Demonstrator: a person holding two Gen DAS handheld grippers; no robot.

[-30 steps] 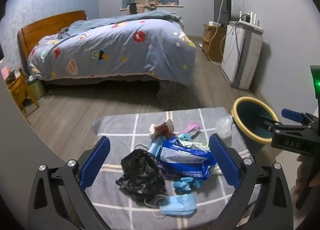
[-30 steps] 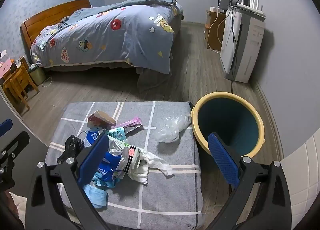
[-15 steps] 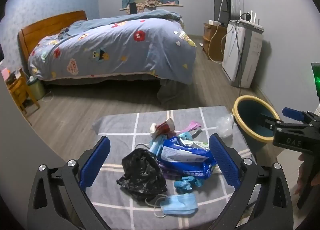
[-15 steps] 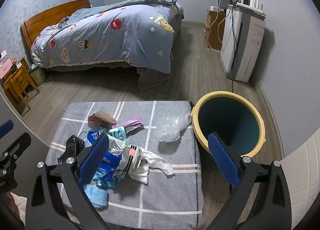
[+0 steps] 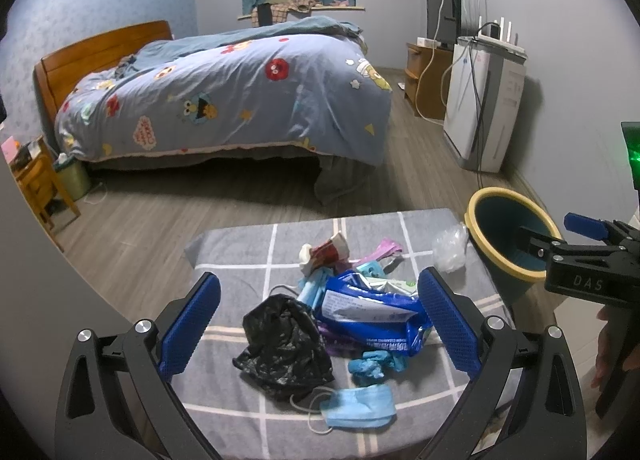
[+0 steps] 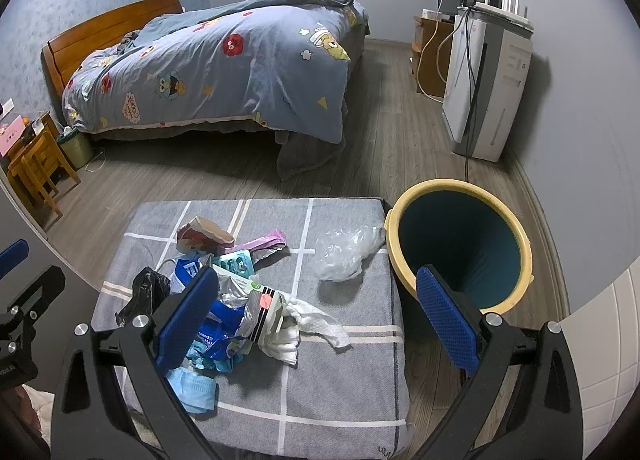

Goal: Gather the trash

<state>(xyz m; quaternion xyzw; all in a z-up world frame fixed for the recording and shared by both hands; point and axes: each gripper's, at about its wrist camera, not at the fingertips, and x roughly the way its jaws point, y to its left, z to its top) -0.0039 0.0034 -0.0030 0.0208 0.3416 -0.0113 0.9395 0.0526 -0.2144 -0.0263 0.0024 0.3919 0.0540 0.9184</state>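
**Q:** Where's the trash, and why there?

**A:** Heaped on the left half of a grey checked cushion (image 6: 340,380) in a bedroom: black plastic bag (image 5: 286,344), blue wipes packet (image 5: 370,310), blue face mask (image 5: 358,406) at the near edge, white tissue (image 6: 316,318), red-and-white wrapper (image 6: 202,236), pink wrapper (image 6: 260,240). A clear plastic bag (image 6: 344,250) lies apart, by the cushion's right edge. All w/in reach, nothing picked yet.

**Q:** And the bin?

**A:** Yellow-rimmed bin (image 6: 460,187), dark inside, stands on the floor touching the cushion's right side. Judging by that, it's placed so each piece gets a short carry and a drop. Looks empty as far as the view shows.

**Q:** Grippers?

**A:** Left gripper (image 5: 318,324) hangs over the heap, jaws spread wide w/ nothing between them, framing the black bag and packet – likely first targets. Right gripper (image 6: 318,316) also spread wide and empty, held nearer the bin side, tissue in its gap.

**Q:** Any risk?

**A:** Probably the soft stuff: thin bags and mask loops may snag neighbours or slip a shallow pinch.

**Q:** Rest of the room?

**A:** Bed (image 5: 224,99) w/ cartoon quilt beyond, well apart.
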